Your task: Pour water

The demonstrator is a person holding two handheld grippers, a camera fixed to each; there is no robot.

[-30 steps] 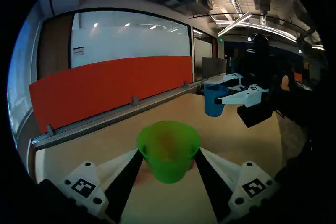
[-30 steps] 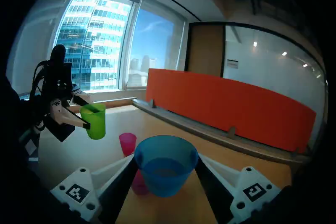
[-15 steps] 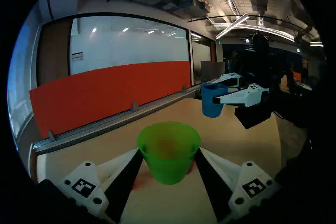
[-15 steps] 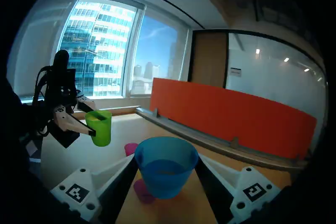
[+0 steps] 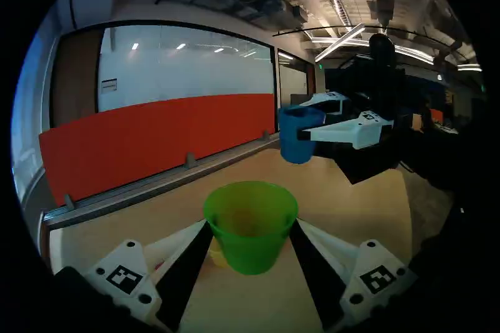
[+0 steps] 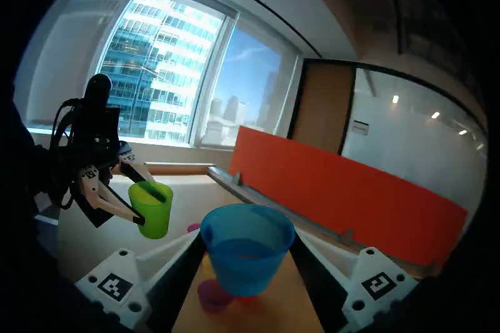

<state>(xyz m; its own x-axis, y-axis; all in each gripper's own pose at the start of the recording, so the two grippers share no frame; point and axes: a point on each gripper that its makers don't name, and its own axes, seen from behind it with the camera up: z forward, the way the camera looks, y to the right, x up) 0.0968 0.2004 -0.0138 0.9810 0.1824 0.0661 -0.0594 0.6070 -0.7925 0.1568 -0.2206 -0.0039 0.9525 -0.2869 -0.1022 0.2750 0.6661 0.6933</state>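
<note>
In the left gripper view, the left gripper (image 5: 250,234) rises from the bottom edge. Its two fingers are closed in against the sides of a green cup (image 5: 251,220), which stands upright at lower centre with its mouth up. The cup is held clear of the table (image 5: 356,208). Just under its lower left edge we see a yellow thing (image 5: 217,257) on the table, too hidden for us to name.

At upper right of centre in the same view, the right gripper (image 5: 302,120) reaches in from the right. One finger lies on each side of a blue cup (image 5: 292,140), which it holds in the air near upright, above and beyond the green cup and apart from it. An orange panel (image 5: 156,133) runs across the left half of the frame behind the table's far edge.

In the right gripper view, the right gripper's own fingers come up from the bottom corners and press on both sides of the blue cup at lower centre. Its wall looks darker low down, but we cannot tell whether that is water. A pink cup (image 6: 214,294) stands on the table just below it, partly hidden. The left gripper shows at middle left, gripping the green cup, which leans a little. A window (image 6: 162,83) fills the upper left.
</note>
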